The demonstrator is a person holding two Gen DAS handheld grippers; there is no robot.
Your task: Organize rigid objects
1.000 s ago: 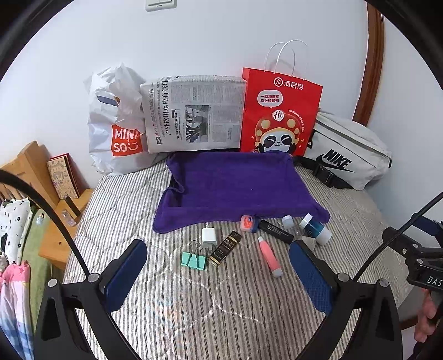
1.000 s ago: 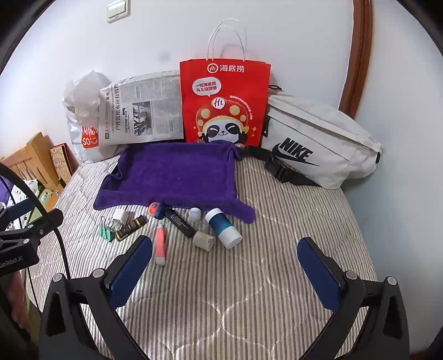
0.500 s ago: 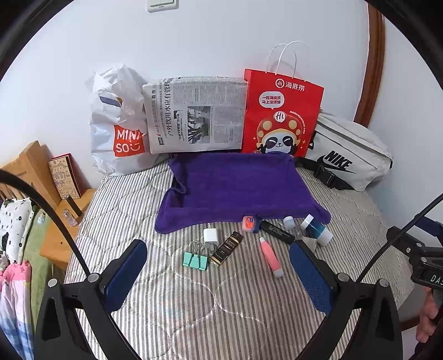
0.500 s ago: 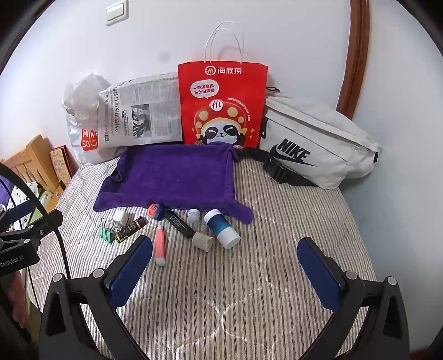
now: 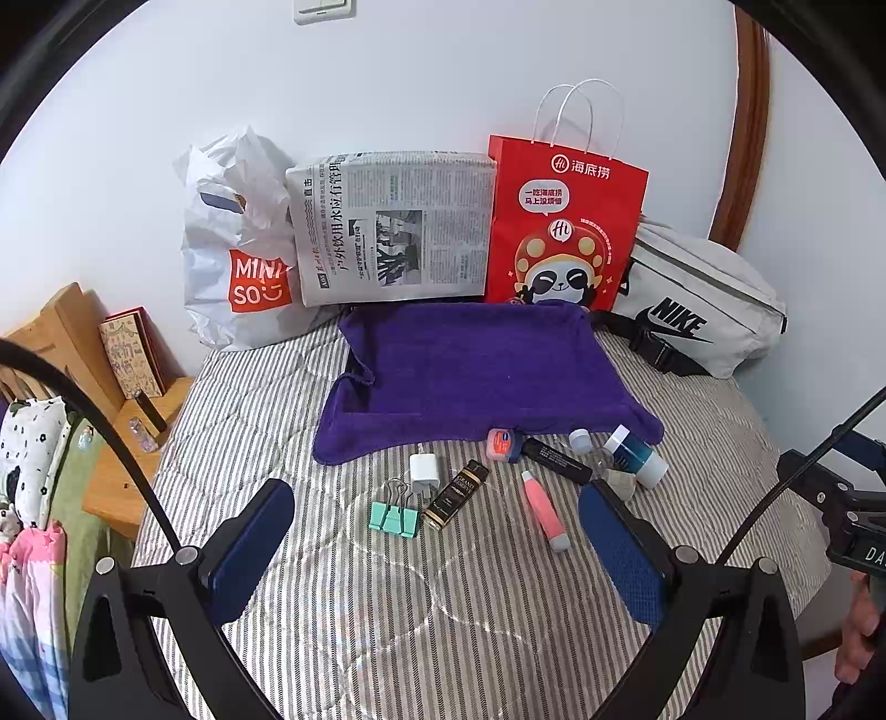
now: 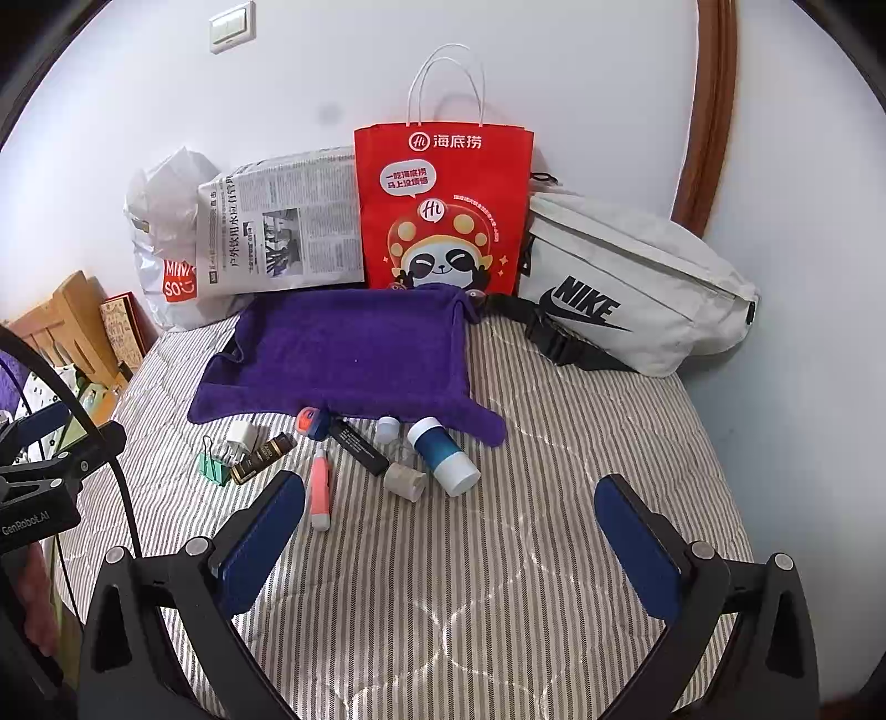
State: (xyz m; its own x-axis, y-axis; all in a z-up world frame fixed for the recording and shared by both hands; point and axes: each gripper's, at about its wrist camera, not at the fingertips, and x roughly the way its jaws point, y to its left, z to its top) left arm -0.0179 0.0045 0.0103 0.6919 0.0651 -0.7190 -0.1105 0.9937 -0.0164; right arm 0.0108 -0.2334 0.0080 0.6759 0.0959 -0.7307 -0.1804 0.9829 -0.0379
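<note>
Lower frame, both views: the left gripper (image 5: 437, 531) and the right gripper (image 6: 451, 526) hover over a striped quilted mattress (image 6: 443, 581), each with its blue-padded fingers spread wide and holding nothing.

Middle of the frame: a loose row of small rigid objects lies on the mattress just in front of the purple towel (image 5: 476, 365). From left to right in the left-wrist view: a green binder clip (image 5: 394, 516), a white charger plug (image 5: 424, 469), a black-and-gold box (image 5: 455, 494), a pink tube (image 5: 544, 510), a small round red-lidded tin (image 5: 503, 443) touching the towel's edge, a black tube (image 5: 556, 459), a small clear bottle (image 6: 387, 429), a grey cap (image 6: 405, 481) and a blue-and-white bottle (image 6: 443, 455) lying on its side.

Upper frame: propped against the white wall, from left to right, stand a white plastic shopping bag (image 5: 232, 266), a folded newspaper (image 5: 393, 227), a red paper bag (image 5: 565, 227) with a panda print, and a pale waist bag (image 6: 637, 282). A wooden bedside unit (image 5: 66, 343) stands at left edge; a light switch (image 6: 232, 26) sits at upper left, wooden trim (image 6: 709, 111) at upper right.
</note>
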